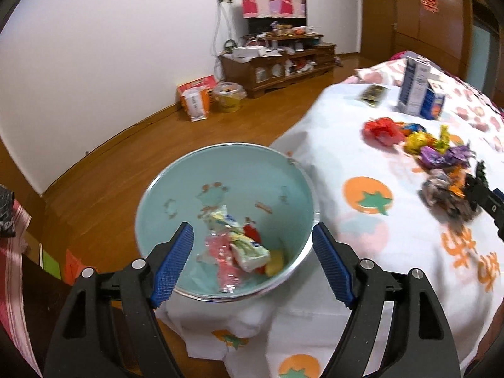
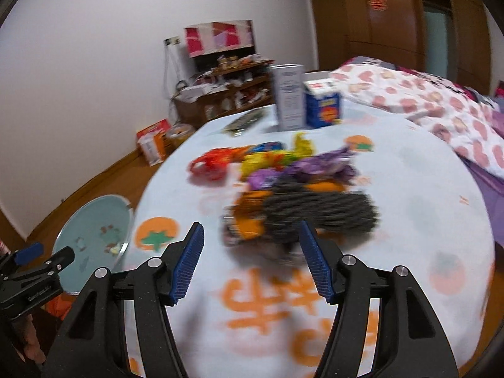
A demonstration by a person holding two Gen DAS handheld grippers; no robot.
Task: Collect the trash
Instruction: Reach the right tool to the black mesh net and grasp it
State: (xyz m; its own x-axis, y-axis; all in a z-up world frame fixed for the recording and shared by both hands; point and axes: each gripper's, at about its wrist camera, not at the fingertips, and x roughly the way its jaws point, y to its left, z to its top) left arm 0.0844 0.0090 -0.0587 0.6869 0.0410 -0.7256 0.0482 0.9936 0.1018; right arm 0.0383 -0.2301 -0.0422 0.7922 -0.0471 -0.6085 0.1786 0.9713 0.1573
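A light-blue bin (image 1: 220,170) stands beside the table and holds several crumpled wrappers (image 1: 242,249). My left gripper (image 1: 253,230) hovers over the bin's mouth, open, with nothing between its fingers. On the white tablecloth (image 2: 409,195) lies a pile of coloured wrappers (image 2: 283,170), red, yellow and purple. A blurred black-and-orange wrapper (image 2: 315,211) lies nearest. My right gripper (image 2: 251,225) is open just in front of that wrapper, and its pads are not pressing on it. In the left wrist view the same pile (image 1: 434,148) sits to the right, with the right gripper (image 1: 485,195) at its near edge.
Two upright cartons (image 2: 289,97) and a flat dark packet (image 2: 245,121) stand at the table's far side. A patterned quilt (image 2: 441,107) lies to the right. A wooden cabinet (image 1: 283,63) and boxes (image 1: 195,97) line the far wall on the wooden floor.
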